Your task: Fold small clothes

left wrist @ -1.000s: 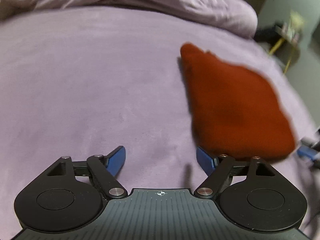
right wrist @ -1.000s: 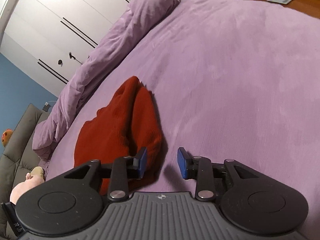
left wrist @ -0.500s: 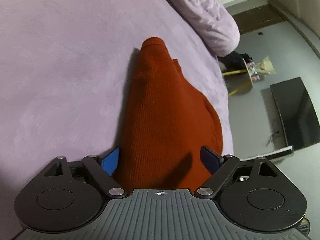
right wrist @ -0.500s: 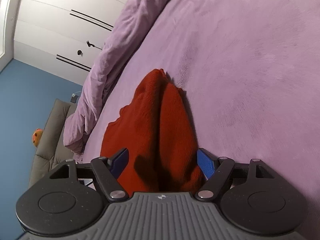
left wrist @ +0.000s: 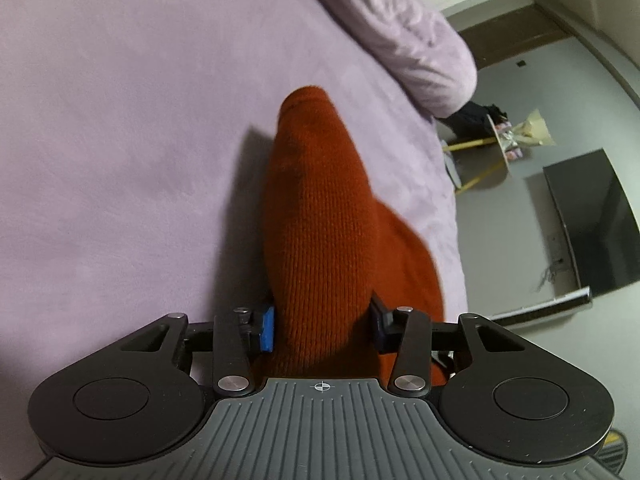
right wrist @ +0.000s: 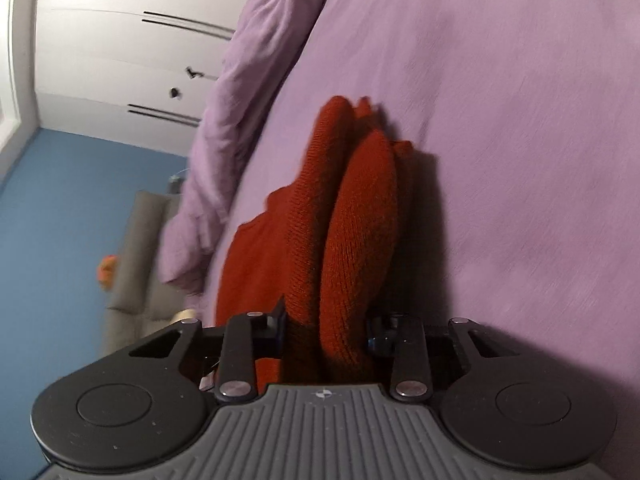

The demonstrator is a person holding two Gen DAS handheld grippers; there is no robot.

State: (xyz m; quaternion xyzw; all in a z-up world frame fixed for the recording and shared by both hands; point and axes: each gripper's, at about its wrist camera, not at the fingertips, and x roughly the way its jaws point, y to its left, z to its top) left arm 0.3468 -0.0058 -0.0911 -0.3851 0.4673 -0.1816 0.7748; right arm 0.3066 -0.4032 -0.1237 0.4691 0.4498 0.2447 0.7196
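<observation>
Both tongs are seen clenched on the same rust-red knitted garment, their jaws having just been closing with the knit between them. In the left wrist view, the left tongs are pressed against a thick bunched fold of the rust-red knitted garment, with the blue pad at one side and the dark pad at the other both touching the wool. In the right wrist view, the right tongs are closed around two rolled ridges of the garment, which bulge up between the pads.

From each grip the garment is stretched away along the bed, narrowing to a rounded end farther off. Its lower edge is hidden behind the tong bodies in both views, so how much of it is lifted cannot be told. A dark shadow is cast on the purple bed cover beside the knit.

A rumpled lilac duvet is heaped along the far edge of the bed. Beyond it, in the left view, a dark flat screen and a small yellow-legged stand are seen against a grey wall. In the right view, white wardrobe doors, a blue wall and a grey sofa are seen past the duvet, all somewhat blurred.
</observation>
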